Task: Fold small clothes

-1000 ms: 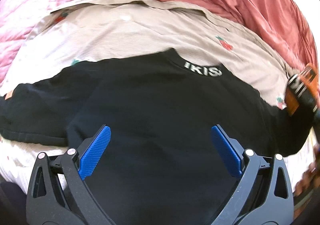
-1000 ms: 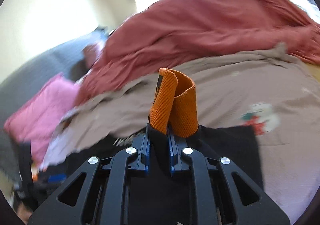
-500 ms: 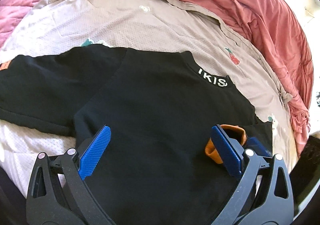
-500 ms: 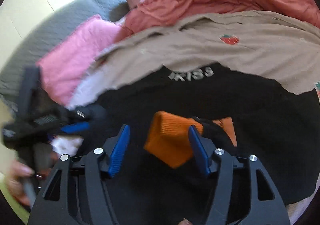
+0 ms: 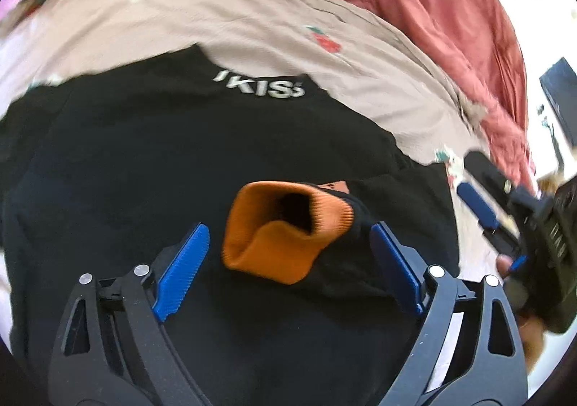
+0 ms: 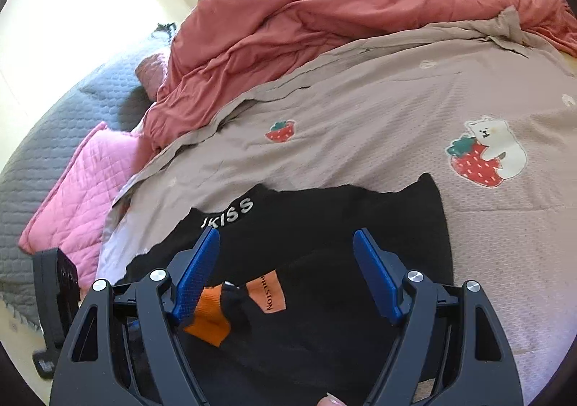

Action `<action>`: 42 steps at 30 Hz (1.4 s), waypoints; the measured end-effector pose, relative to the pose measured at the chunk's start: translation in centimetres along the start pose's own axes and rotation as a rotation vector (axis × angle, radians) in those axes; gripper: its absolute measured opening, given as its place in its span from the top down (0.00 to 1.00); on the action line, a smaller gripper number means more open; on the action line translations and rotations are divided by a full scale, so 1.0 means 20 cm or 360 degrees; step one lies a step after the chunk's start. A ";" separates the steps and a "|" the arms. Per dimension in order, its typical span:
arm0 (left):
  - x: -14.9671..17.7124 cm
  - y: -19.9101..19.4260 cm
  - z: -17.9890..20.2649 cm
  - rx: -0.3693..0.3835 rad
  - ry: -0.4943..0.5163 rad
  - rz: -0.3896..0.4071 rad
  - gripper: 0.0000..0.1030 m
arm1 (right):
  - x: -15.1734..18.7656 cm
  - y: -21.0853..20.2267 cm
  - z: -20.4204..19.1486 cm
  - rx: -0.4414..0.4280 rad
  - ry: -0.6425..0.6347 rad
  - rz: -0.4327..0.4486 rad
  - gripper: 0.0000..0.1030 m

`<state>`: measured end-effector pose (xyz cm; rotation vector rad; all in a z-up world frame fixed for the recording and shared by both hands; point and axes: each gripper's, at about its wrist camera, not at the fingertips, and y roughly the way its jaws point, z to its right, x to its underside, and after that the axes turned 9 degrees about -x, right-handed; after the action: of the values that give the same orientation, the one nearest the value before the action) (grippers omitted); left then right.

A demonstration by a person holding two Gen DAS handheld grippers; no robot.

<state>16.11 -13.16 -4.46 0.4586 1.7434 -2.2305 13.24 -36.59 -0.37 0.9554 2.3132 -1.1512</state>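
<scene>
Black sweatshirt (image 5: 151,160) is spread flat on the bed's beige strawberry sheet (image 6: 360,124), orange cuff (image 5: 285,225) folded onto its body. Soft, light, limp; seams and ribbed cuff are best pinched. Right gripper (image 6: 286,272) has just been opening, nothing clamped. Left gripper (image 5: 288,269) has been closing slightly, gaping around the cuff, untouched.

The bed (image 6: 43,139) is covered by a beige strawberry-print sheet (image 6: 360,124). A black sweatshirt (image 6: 324,225), a red blanket (image 6: 342,2) and a pink quilted pillow (image 6: 90,182) are laid on it.
</scene>
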 end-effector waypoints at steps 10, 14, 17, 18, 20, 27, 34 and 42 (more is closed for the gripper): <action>-0.06 0.10 0.11 -0.0042 0.0217 -0.0029 0.69 | -0.01 0.02 0.05 0.0086 0.0026 0.0003 0.27; -0.08 0.08 0.06 0.0020 0.0216 -0.0051 0.89 | -0.02 0.02 0.08 0.0114 0.0058 0.0005 0.27; -0.14 -0.02 -0.03 0.0034 0.0154 0.0011 0.93 | -0.03 0.00 0.11 0.0127 0.0087 0.0020 0.27; -0.17 -0.06 -0.07 0.0037 0.0121 0.0050 0.93 | -0.03 -0.01 0.12 0.0129 0.0096 0.0030 0.27; -0.22 -0.15 -0.14 0.0052 0.0067 0.0131 0.93 | -0.05 -0.03 0.15 0.0138 0.0118 0.0059 0.27; -0.25 -0.20 -0.34 0.0285 -0.0078 0.0056 0.82 | -0.06 -0.04 0.20 0.0167 0.0173 0.0089 0.27; -0.08 -0.02 -0.16 0.0403 0.0001 -0.0132 0.50 | -0.05 -0.03 0.20 0.0177 0.0164 0.0056 0.27; -0.07 0.10 -0.02 0.0228 0.0119 -0.0188 1.00 | -0.06 -0.04 0.21 0.0169 0.0184 0.0062 0.27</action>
<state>18.29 -13.22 -5.74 0.4866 1.6943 -2.4627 13.64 -40.79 -1.80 1.1282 2.3309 -1.2436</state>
